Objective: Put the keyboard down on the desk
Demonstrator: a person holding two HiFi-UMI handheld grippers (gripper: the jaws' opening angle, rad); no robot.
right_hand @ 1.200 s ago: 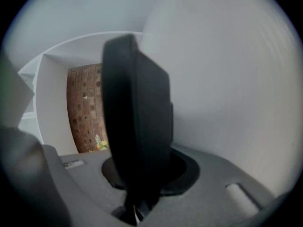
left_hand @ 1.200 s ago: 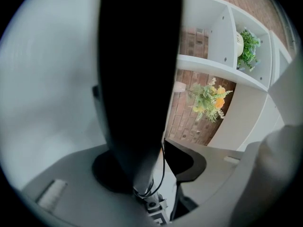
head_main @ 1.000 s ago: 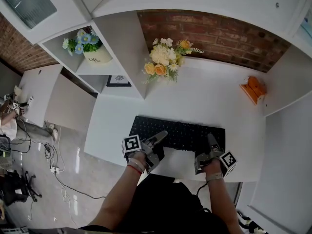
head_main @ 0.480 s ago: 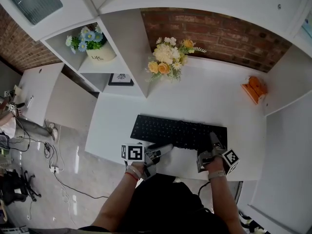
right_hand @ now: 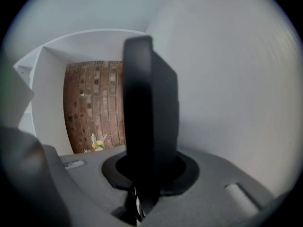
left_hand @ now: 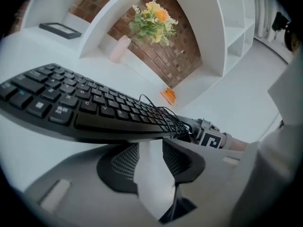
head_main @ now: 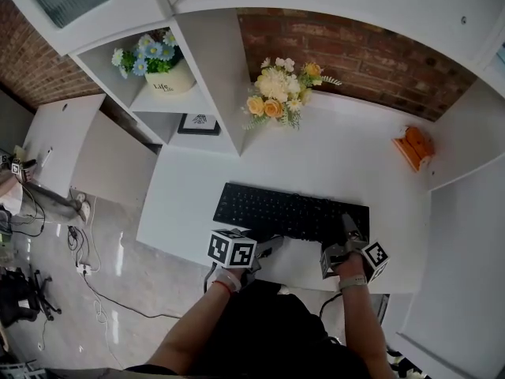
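Note:
The black keyboard (head_main: 288, 212) lies across the white desk (head_main: 331, 156) near its front edge. My right gripper (head_main: 347, 229) is shut on the keyboard's right end; in the right gripper view the dark keyboard edge (right_hand: 149, 112) stands between the jaws of the right gripper (right_hand: 142, 178). My left gripper (head_main: 267, 249) hangs just off the keyboard's front edge, apart from it. In the left gripper view the keyboard (left_hand: 85, 108) runs beyond the left gripper (left_hand: 150, 148), whose jaws have just been closing with only bare desk between them. The right gripper (left_hand: 208, 137) shows at the keyboard's far end.
A bunch of yellow and white flowers (head_main: 282, 93) stands at the back by the brick wall. An orange thing (head_main: 410, 144) sits at the back right. A white shelf unit on the left holds a flower pot (head_main: 162, 73) and a small frame (head_main: 199, 123).
My left gripper has come off the keyboard's front edge, drawn back toward the person and rolled so its marker cube faces up. Keyboard and right gripper have stayed put.

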